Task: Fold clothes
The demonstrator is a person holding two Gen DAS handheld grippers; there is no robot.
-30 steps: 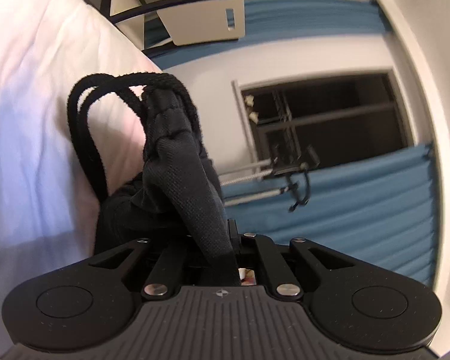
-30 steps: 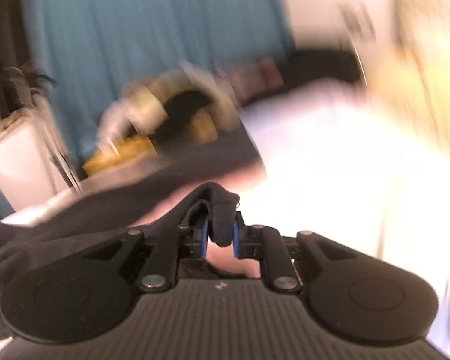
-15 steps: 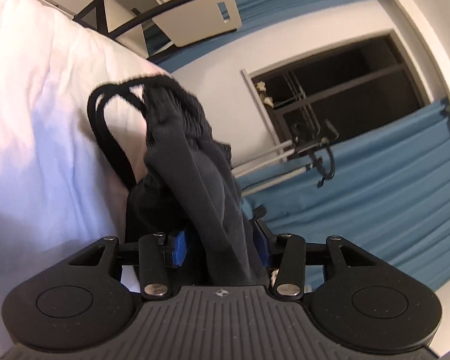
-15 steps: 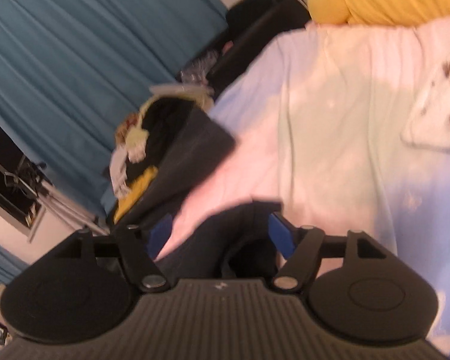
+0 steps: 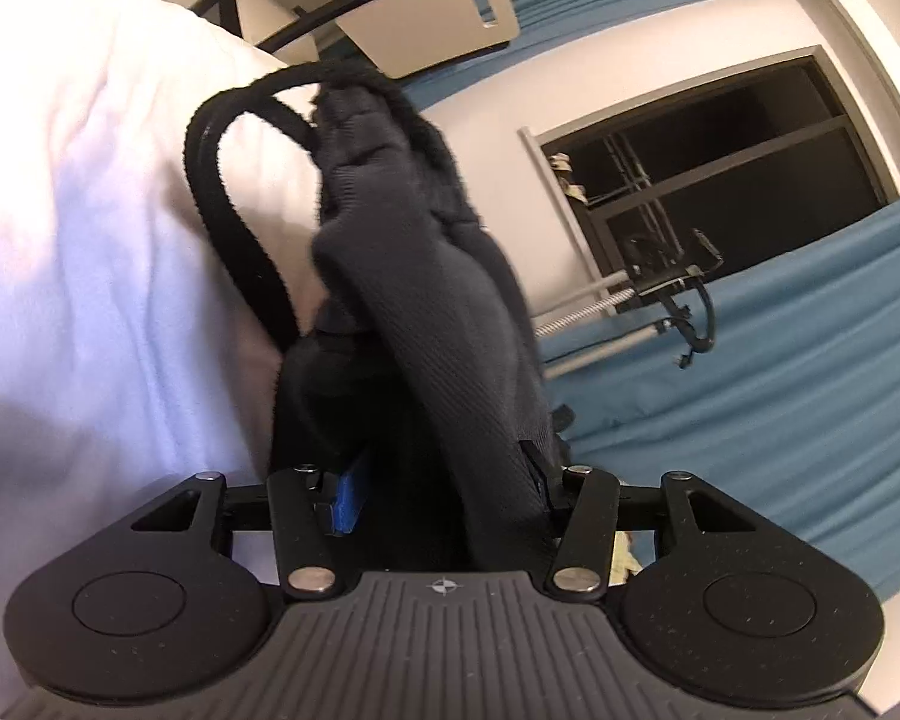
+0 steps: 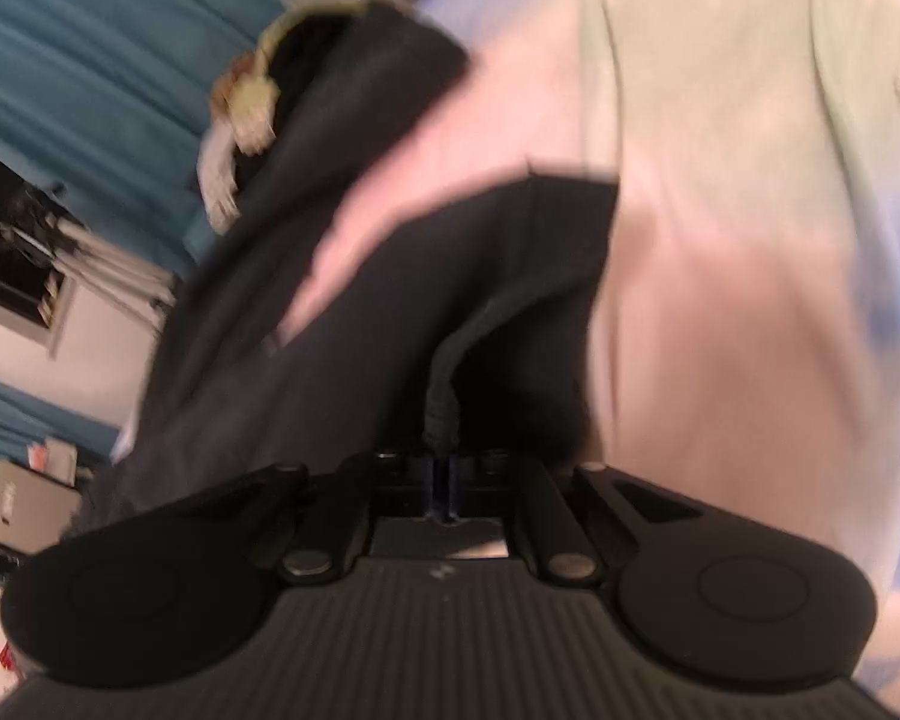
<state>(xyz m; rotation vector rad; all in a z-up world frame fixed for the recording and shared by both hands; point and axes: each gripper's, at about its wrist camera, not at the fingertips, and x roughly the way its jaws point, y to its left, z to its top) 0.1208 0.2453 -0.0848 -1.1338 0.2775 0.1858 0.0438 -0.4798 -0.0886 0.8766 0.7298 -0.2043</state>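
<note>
A dark grey garment with a black drawstring loop hangs bunched between the fingers of my left gripper. The jaws stand apart, with the blue pads visible on either side of the cloth. In the blurred right wrist view the same dark garment spreads over the white bed sheet. My right gripper is shut on a fold of its edge.
A white bed sheet fills the left of the left wrist view. Behind are a white chair back, a dark window and blue curtains. A pile of clothes lies at the bed's far end.
My left gripper opened from shut on the garment; the cloth still drapes between its fingers. My right gripper opened, then shut again on the garment's edge while swinging over the bed.
</note>
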